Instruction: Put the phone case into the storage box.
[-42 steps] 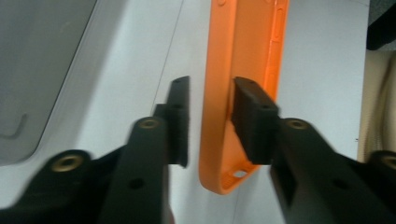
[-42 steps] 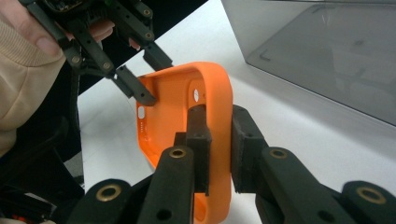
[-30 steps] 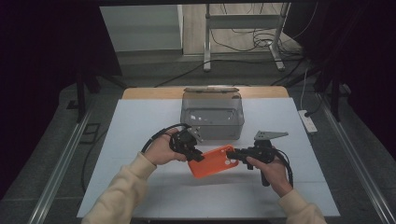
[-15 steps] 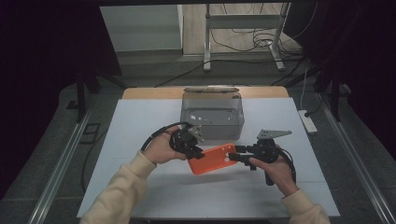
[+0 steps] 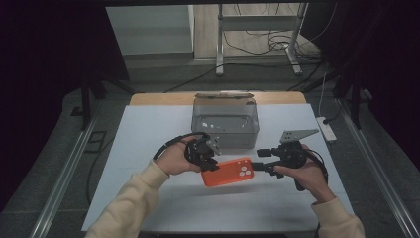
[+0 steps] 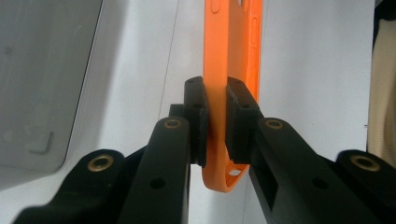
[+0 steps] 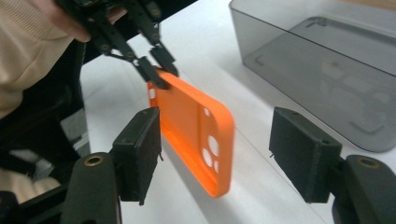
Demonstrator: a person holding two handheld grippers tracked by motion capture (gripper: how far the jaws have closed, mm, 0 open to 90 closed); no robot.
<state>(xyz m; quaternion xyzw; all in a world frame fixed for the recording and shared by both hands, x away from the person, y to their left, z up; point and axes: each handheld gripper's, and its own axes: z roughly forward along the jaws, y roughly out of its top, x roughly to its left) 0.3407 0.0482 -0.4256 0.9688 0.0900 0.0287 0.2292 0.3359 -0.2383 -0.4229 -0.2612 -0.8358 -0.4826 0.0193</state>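
Note:
An orange phone case [image 5: 229, 172] hangs a little above the white table, lying roughly level. My left gripper [image 5: 210, 166] is shut on its left end; in the left gripper view the two pads [image 6: 201, 122] clamp the case's rim [image 6: 233, 56]. My right gripper [image 5: 261, 159] stands open at the case's right end, its jaws having just been opening. In the right gripper view the case [image 7: 196, 126] lies between the right gripper's [image 7: 215, 158] spread jaws and neither pad presses on it. The left gripper [image 7: 156, 70] shows there too, pinching the far end.
A clear grey plastic box [image 5: 225, 124] stands just behind the hands, near the table's middle back; it also shows as the box [image 7: 322, 70] beside the right jaw. A white power strip [image 5: 327, 130] lies at the table's right edge. The white tabletop [image 5: 143, 148] stretches left.
The right gripper's jaws have spread and let go of the case's right end, and the right hand has risen slightly. The left gripper still holds the case in the same place.

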